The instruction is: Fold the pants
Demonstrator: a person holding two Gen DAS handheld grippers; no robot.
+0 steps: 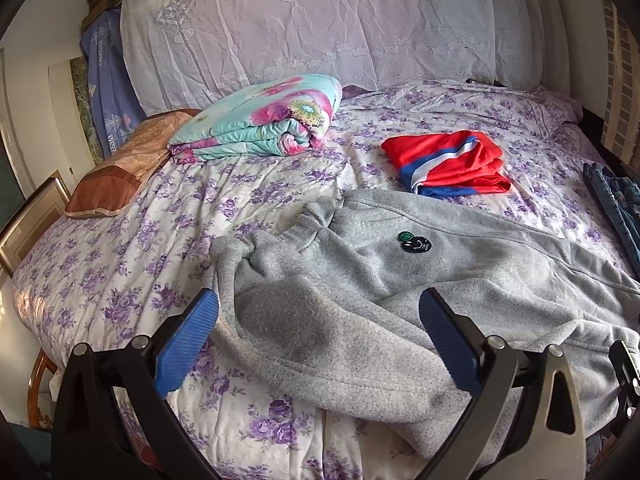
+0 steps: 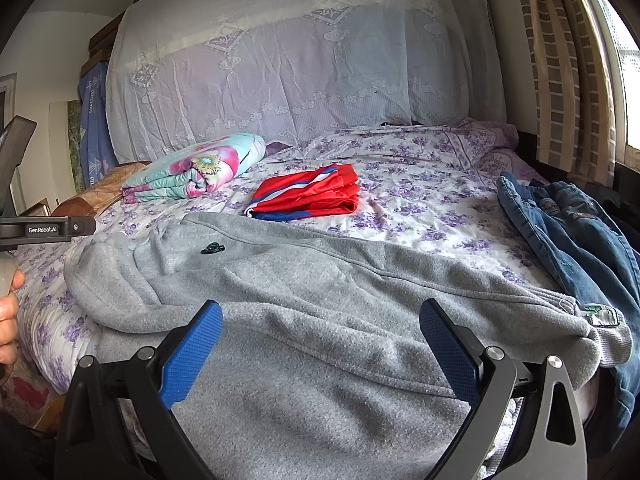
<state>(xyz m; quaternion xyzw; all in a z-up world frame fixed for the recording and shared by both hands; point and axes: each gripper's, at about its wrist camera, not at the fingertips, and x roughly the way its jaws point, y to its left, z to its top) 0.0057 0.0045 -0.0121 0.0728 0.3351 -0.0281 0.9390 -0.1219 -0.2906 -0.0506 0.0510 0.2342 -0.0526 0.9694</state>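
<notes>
Grey sweatpants lie spread across the near side of the bed, waistband to the left and legs running right; they also show in the right wrist view. A small dark green badge sits on the upper leg. My left gripper is open and empty just above the waist end. My right gripper is open and empty just above the leg part; the cuff lies to its right. The left gripper's body shows at the left edge of the right wrist view.
The bed has a purple-flowered sheet. A folded red, white and blue garment lies behind the sweatpants. A folded floral quilt and a brown pillow are at the back left. Blue jeans lie at the right edge.
</notes>
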